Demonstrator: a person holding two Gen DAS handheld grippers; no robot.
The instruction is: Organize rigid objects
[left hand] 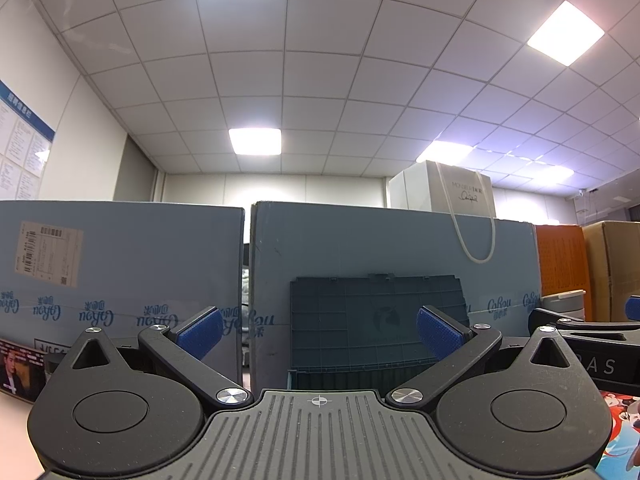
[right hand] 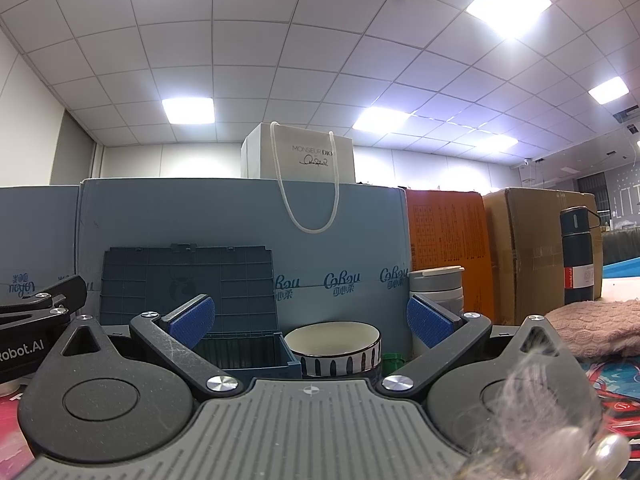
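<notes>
A dark teal storage crate (left hand: 376, 320) with its lid raised stands straight ahead of my left gripper (left hand: 318, 330), which is open and holds nothing. In the right wrist view the same crate (right hand: 188, 280) is ahead on the left. A white bowl with dark stripes (right hand: 334, 346) sits ahead of my right gripper (right hand: 310, 320), which is open and empty. A small green cap (right hand: 393, 359) shows beside the bowl. A grey-white lidded cup (right hand: 438, 286) stands behind the right finger. A dark flask (right hand: 578, 256) stands at the far right.
Blue cardboard boxes (left hand: 120, 272) wall off the back, with a white paper bag (right hand: 304, 156) on top. Orange (right hand: 448, 256) and brown (right hand: 532, 248) boxes stand to the right. A pink knitted cloth (right hand: 600, 324) lies at right. The other gripper (left hand: 592, 332) shows at the right edge.
</notes>
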